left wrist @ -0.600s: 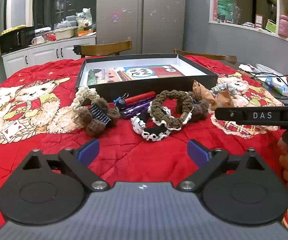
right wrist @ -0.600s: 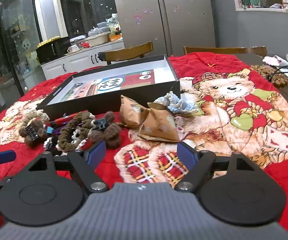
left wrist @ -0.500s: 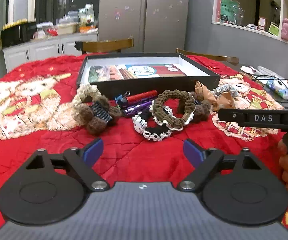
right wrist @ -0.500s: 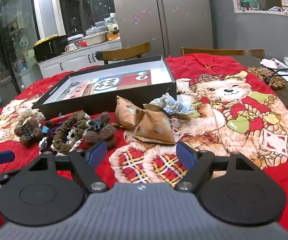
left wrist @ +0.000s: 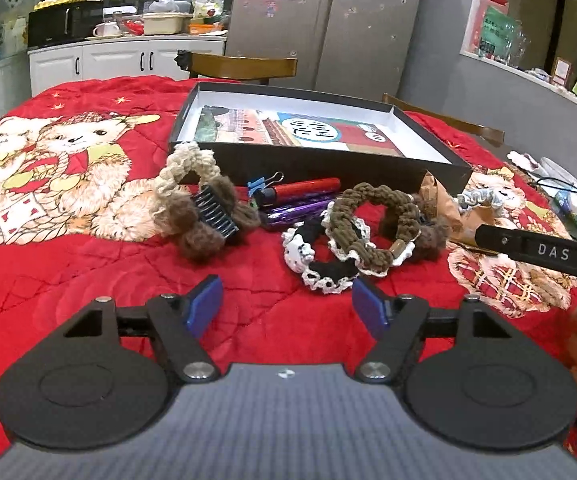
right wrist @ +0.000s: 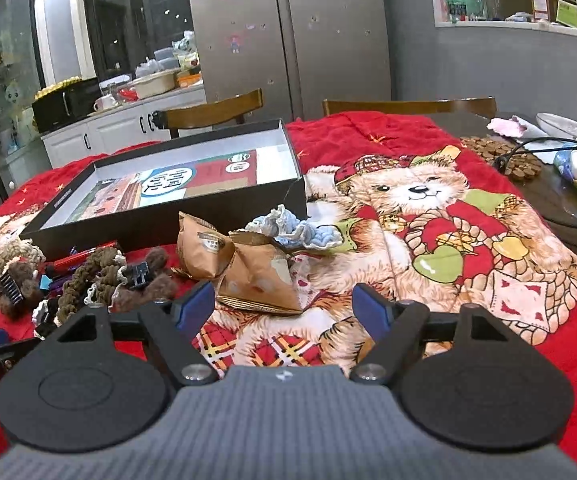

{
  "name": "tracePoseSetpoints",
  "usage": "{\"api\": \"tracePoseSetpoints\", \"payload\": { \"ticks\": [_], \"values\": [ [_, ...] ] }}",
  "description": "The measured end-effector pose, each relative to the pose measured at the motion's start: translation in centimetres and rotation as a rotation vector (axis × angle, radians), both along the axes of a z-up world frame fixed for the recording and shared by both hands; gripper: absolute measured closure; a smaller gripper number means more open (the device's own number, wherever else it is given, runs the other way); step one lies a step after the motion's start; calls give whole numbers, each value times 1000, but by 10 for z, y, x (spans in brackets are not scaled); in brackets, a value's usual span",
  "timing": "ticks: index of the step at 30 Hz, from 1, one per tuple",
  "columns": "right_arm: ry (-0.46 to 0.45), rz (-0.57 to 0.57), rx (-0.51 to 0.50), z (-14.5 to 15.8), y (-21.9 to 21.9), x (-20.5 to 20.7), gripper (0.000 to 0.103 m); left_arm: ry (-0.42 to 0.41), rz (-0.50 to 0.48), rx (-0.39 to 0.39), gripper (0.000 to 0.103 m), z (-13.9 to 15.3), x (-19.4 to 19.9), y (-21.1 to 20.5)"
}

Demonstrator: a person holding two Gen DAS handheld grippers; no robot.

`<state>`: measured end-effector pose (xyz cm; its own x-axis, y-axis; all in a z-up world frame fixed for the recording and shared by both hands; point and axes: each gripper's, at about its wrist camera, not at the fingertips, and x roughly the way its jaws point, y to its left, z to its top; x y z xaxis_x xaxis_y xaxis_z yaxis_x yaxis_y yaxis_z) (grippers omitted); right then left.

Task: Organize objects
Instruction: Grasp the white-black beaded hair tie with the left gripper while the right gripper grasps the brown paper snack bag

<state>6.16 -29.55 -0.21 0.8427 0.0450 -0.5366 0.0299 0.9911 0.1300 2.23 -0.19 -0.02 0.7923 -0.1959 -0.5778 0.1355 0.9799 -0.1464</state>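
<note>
The shallow black box [left wrist: 320,164] lies open on the worktop [left wrist: 68,280], which is covered by a quilted red cloth printed with bears. The box has thin, straight cardboard walls, white on the inside. It contains only a flat printed sheet [left wrist: 300,132]; its text is too small to read.

The loose objects lie outside the box, along its near wall:
- a beige crocheted scrunchie [left wrist: 184,172] touching a fuzzy brown hair claw [left wrist: 208,216] with a black comb-toothed clip;
- a red tube [left wrist: 308,189], a purple tube and a blue binder clip [left wrist: 262,184], partly hidden behind the pile;
- an olive braided scrunchie [left wrist: 372,220] overlapping a black one with white lace edging [left wrist: 320,272];
- two crumpled brown paper packets [right wrist: 244,268], with a blue-white ruffled scrunchie [right wrist: 292,232] resting on them.

The left tongs [left wrist: 286,306] stand apart, with nothing between the blue pads, hovering near the lace scrunchie. The right tongs [right wrist: 284,308] also stand apart and empty, just before the packets. In the left view, the right tool is cut off at the frame edge.
</note>
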Motion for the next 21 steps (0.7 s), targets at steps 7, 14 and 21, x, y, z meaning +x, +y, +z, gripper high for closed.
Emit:
{"api": "tracePoseSetpoints", "payload": {
  "ticks": [7, 14, 21],
  "values": [
    [40, -29, -41, -2, 6, 21, 27, -13, -12, 35, 28, 2, 17, -19],
    [53, -26, -15, -8, 7, 36, 42, -15, 14, -18, 51, -2, 24, -18],
    [35, 25, 61, -9, -1, 32, 46, -31, 4, -3, 68, -3, 20, -19]
  ]
}}
